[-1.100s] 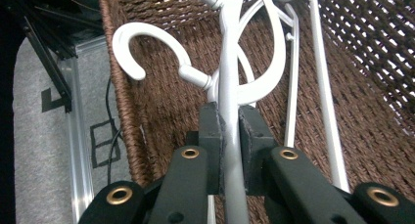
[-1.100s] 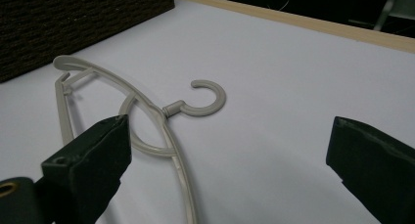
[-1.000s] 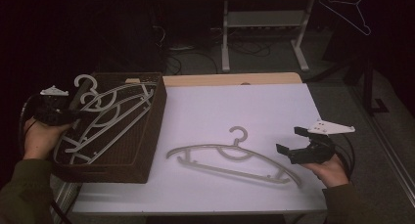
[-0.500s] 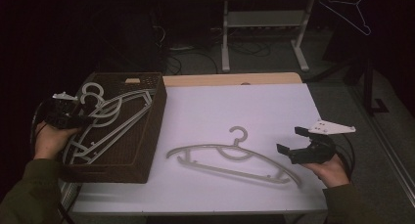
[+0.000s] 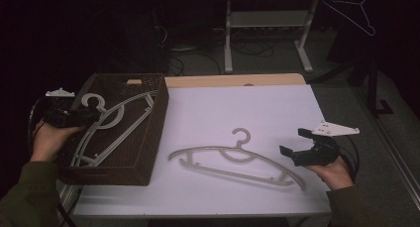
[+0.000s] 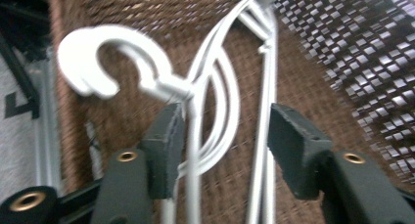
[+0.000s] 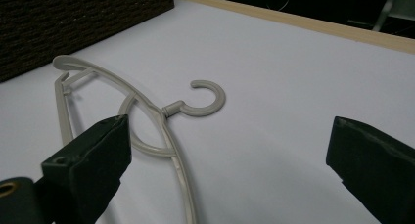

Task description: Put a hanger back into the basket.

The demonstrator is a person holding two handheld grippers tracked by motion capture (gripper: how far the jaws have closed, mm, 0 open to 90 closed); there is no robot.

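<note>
High view, left tool: the left tool (image 5: 69, 117) has come in over the near-left rim of the brown basket (image 5: 148, 138) from outside it, and now sits at the hook of the grey hangers (image 5: 116, 123) lying inside.
High view, right tool: the right tool (image 5: 304, 146) has not moved; it hovers open just beside the right end of the loose hanger (image 5: 233, 160) on the white tabletop (image 5: 257, 108).
High view, loose hanger: same spot as before, flat, hook pointing away, well apart from the basket.
Left gripper view, tool state: jaws spread, nothing clamped; the white hook (image 6: 115, 67) and neck of the hangers stand just above and between the pads, the left pad (image 6: 164, 141) touching or nearly touching the stem.
Left gripper view, meaning: the reach looks finished; closing on the neck seems the next step to lift a hanger out.
Right gripper view, tool state: jaws wide apart, empty; the loose hanger (image 7: 161, 119) lies ahead between them on the tabletop.
Right gripper view, meaning: this side appears to be waiting.
</note>
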